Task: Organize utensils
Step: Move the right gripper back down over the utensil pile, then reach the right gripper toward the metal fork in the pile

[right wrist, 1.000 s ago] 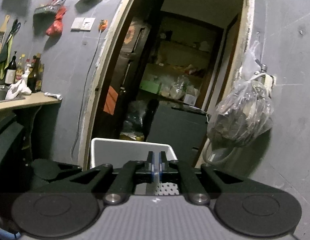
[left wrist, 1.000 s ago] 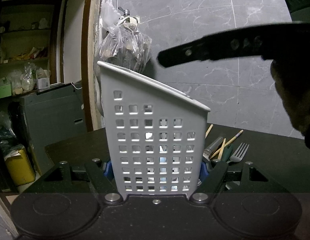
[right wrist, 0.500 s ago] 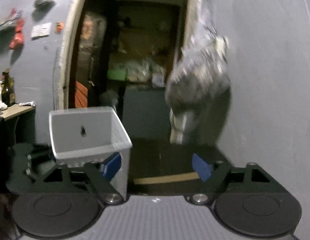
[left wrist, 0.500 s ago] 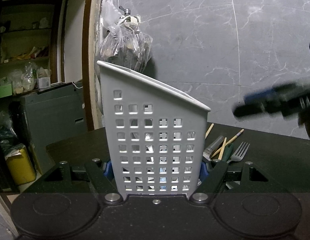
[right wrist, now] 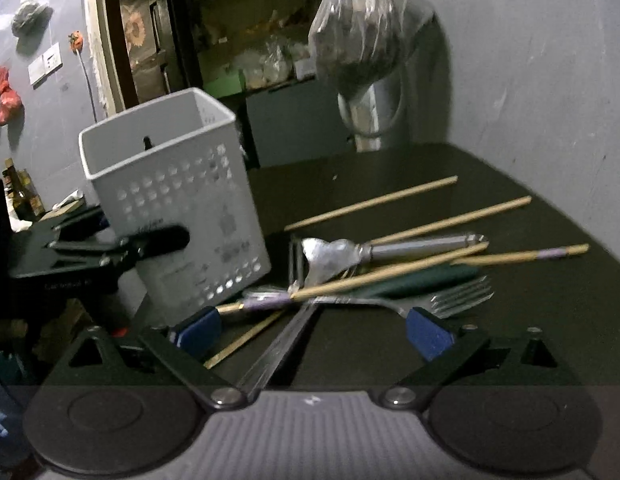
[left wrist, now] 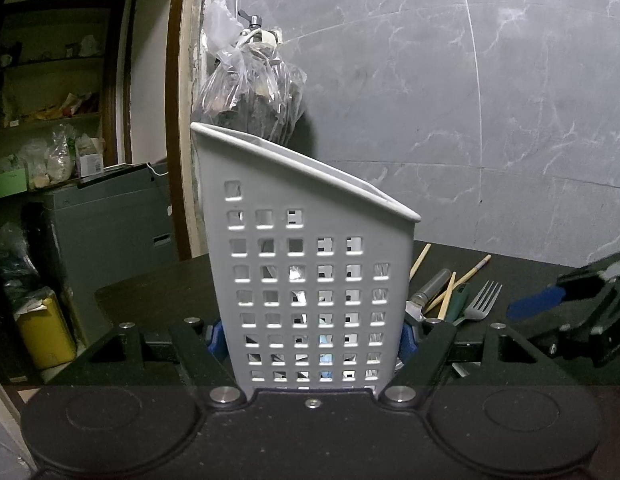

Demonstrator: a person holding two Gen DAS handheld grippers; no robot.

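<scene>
- Gripping the white utensil basket [left wrist: 310,280] low on its two side walls, the left gripper [left wrist: 311,336] has its jaws closed on it, one blue pad pressed against each side; the perforated basket stands upright on the dark surface [left wrist: 158,288]
- Behind the basket a clear plastic bag [left wrist: 250,92] hangs against the grey wall
- Just right of the basket lies the utensil pile: wooden chopsticks [right wrist: 449,222], a metal peeler [right wrist: 349,252], a dark green handle [right wrist: 421,276] and a fork [right wrist: 457,296] whose tines point away from the basket; the chopsticks cross over the peeler and the fork
- Further right of the basket the right gripper [right wrist: 313,330] hangs low over the near edge of that pile, its jaws spread wide after just opening and holding nothing; the fork's handle and a chopstick end lie in the gap between the blue pads, which touch neither
- In the left wrist view this right gripper shows at the frame's right edge, well apart from the basket
</scene>
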